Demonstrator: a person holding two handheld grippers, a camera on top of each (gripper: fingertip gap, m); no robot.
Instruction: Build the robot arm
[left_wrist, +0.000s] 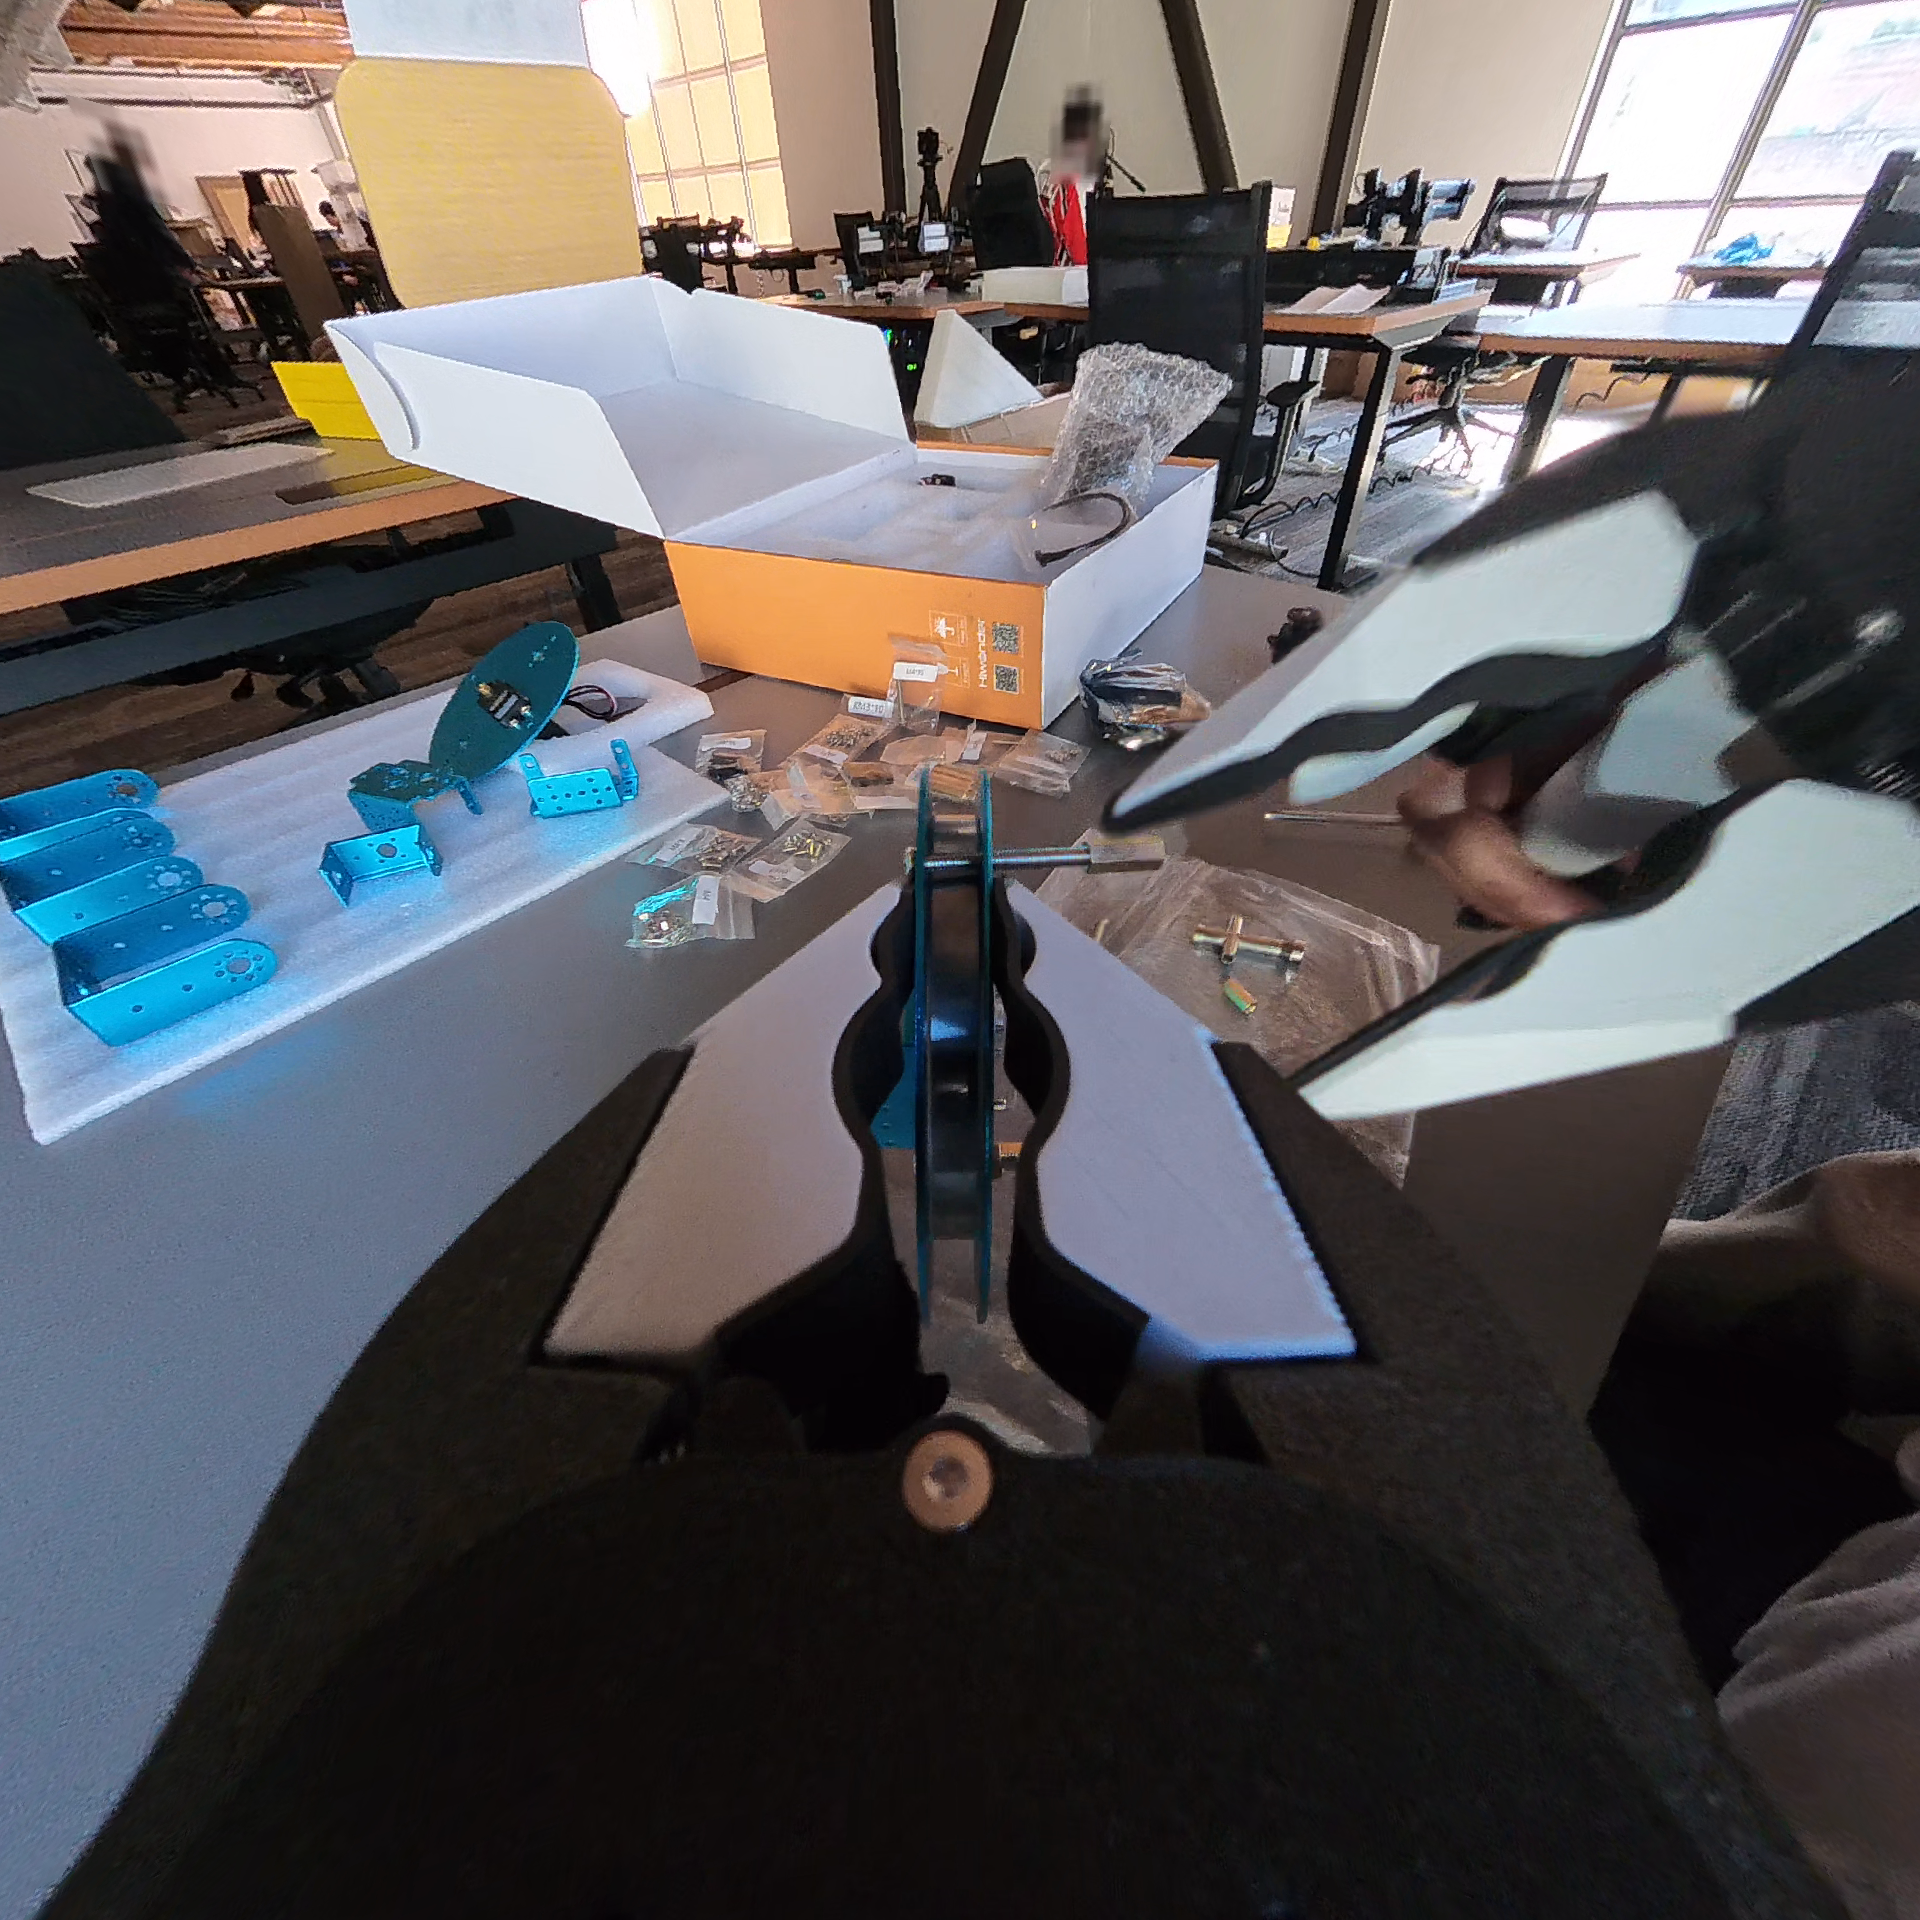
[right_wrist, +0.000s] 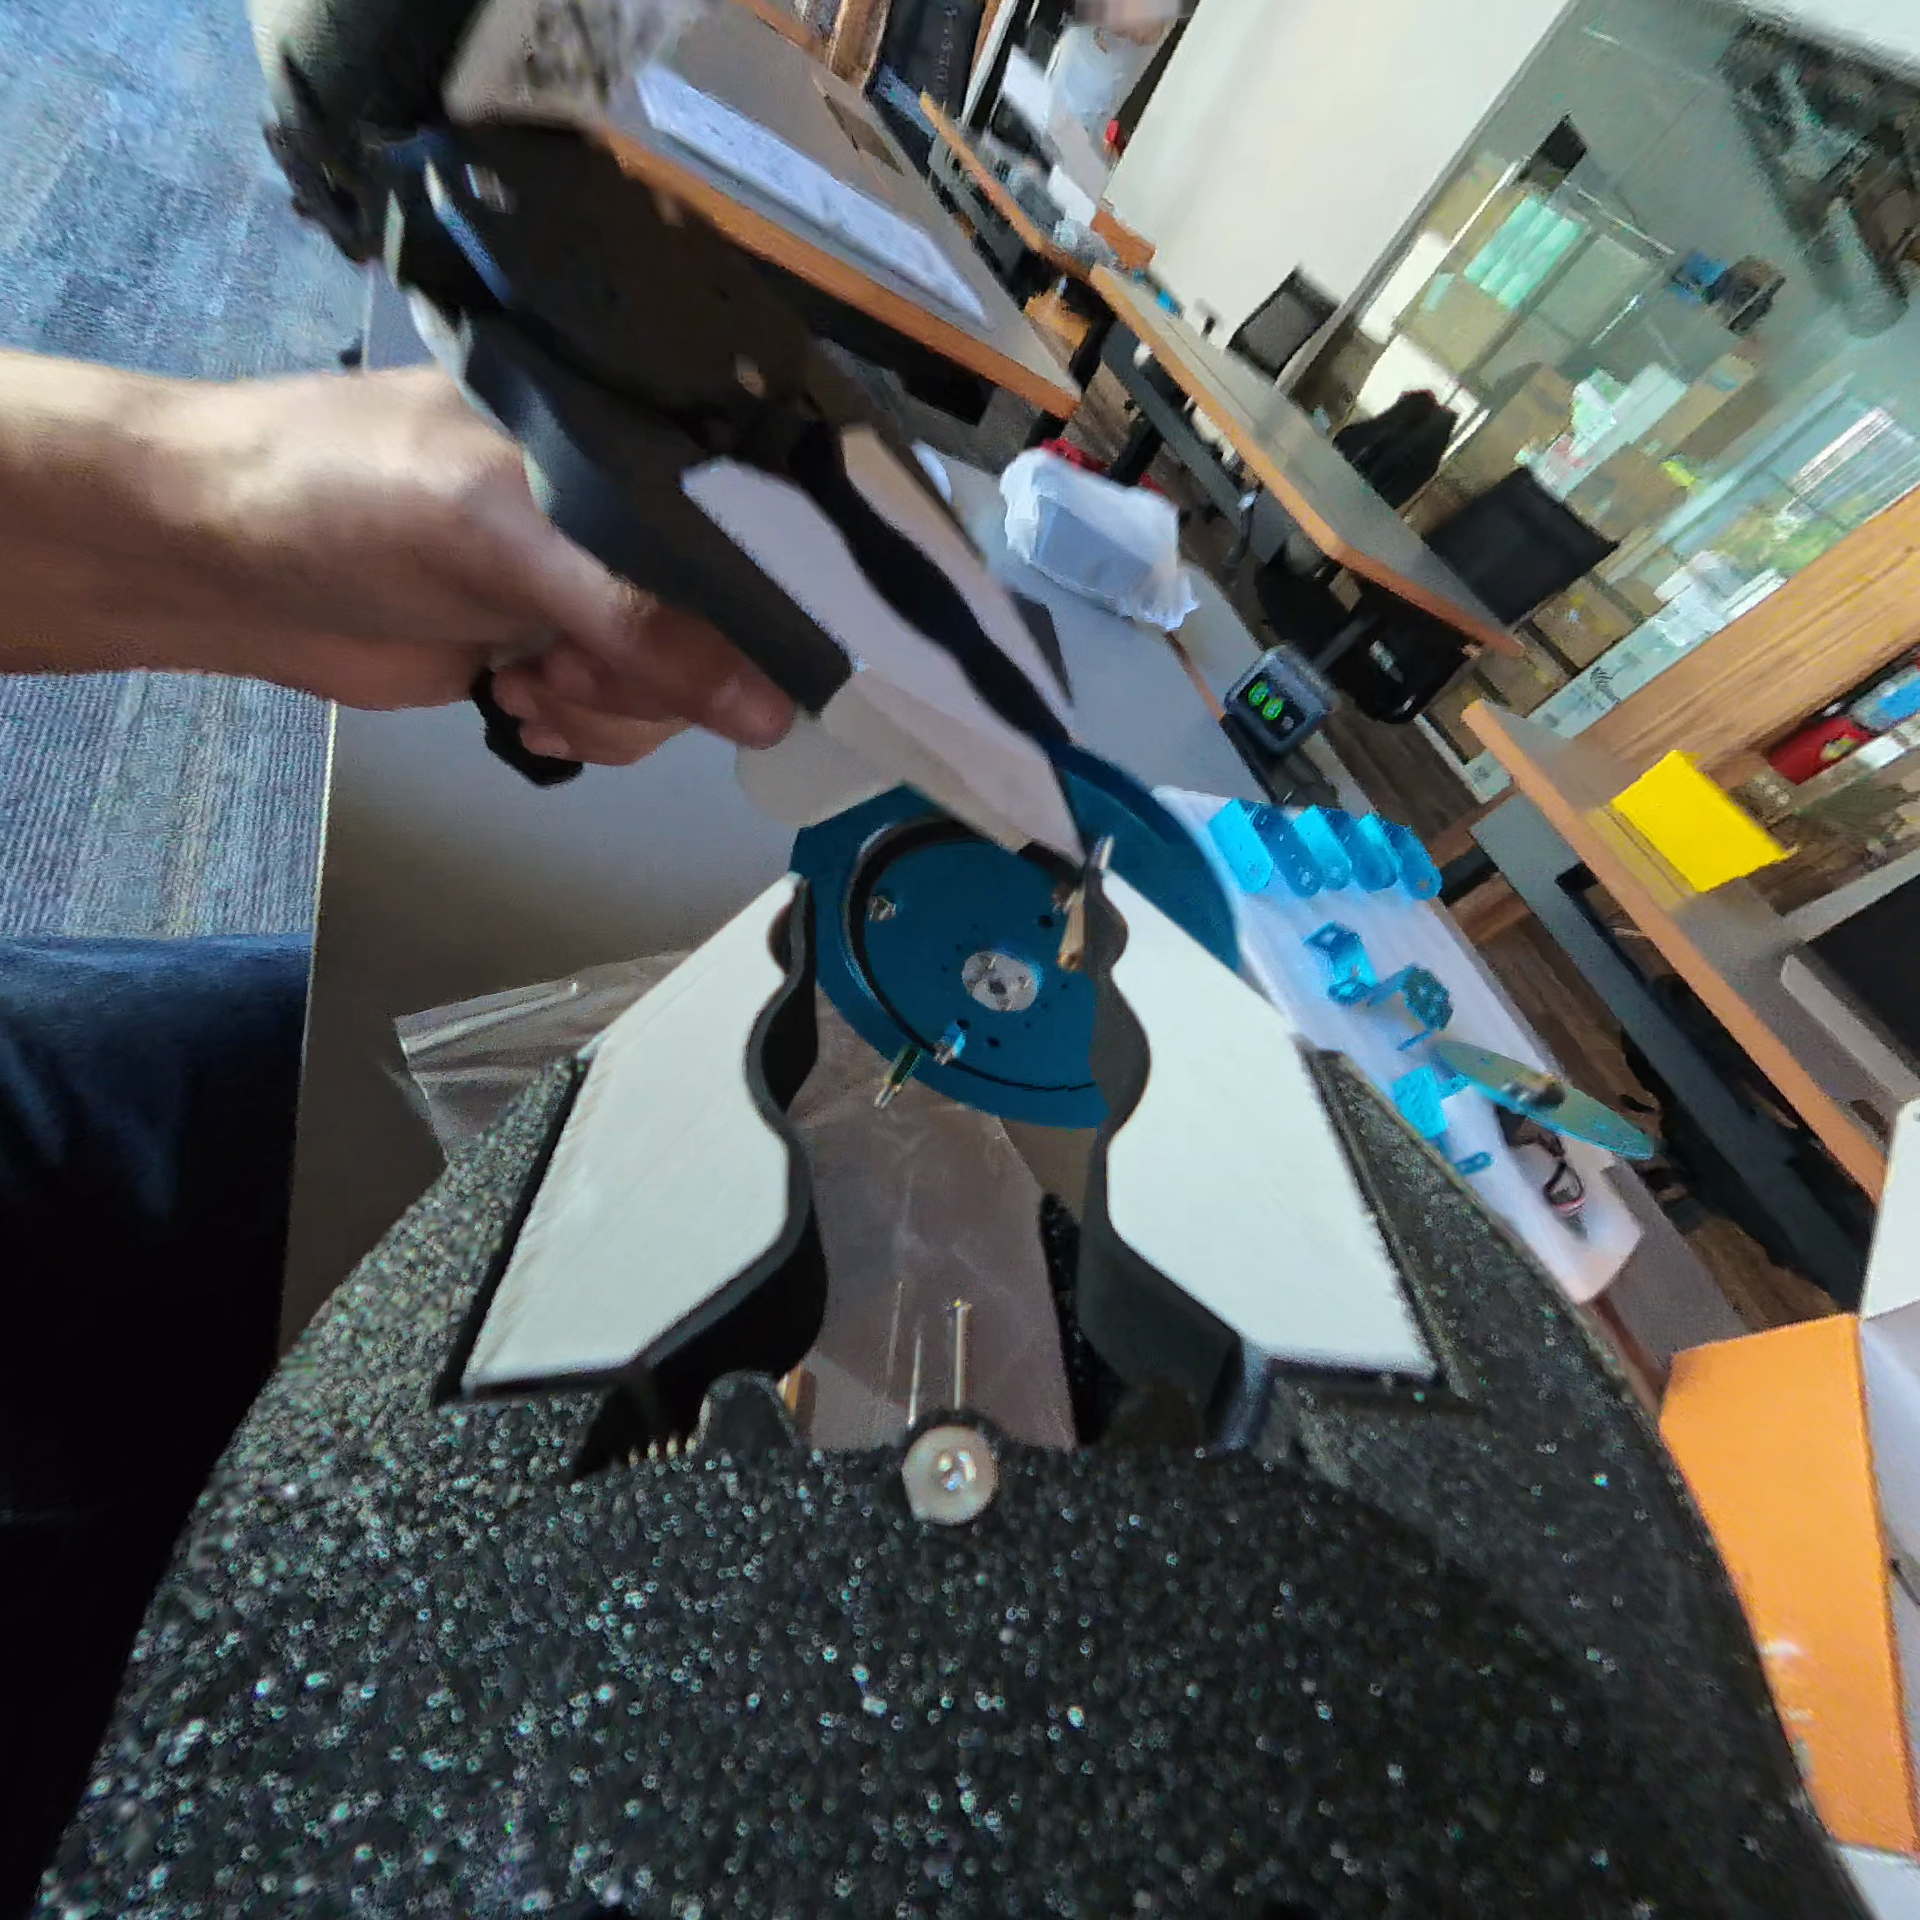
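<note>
Gripping hard in the left wrist view, the left gripper (left_wrist: 951, 914) has its jaws closed on a blue disc assembly (left_wrist: 951, 1039), two round plates held edge-on above the table (left_wrist: 312, 1247). A long screw (left_wrist: 1039, 858) sticks out sideways from it. The right gripper (left_wrist: 1216, 935) hovers close on the right with jaws wide and nothing in them. Five blue brackets (left_wrist: 135, 914) line the foam sheet (left_wrist: 260, 831) at the table's left edge, with three smaller ones and a tilted blue oval plate (left_wrist: 504, 698) beyond; the open orange box (left_wrist: 935, 582) sits at the far edge, little bags of screws (left_wrist: 831, 769) scattered before it, too many to count.

Over to the right wrist view: the right gripper (right_wrist: 951, 914) gapes wide, aimed at the disc's flat face, where I count three standoffs (right_wrist: 1075, 925). The left gripper (right_wrist: 1039, 810) pinches the rim.

My worry: held only by its rim, that disc could twist or slip if the protruding screw gets knocked.
</note>
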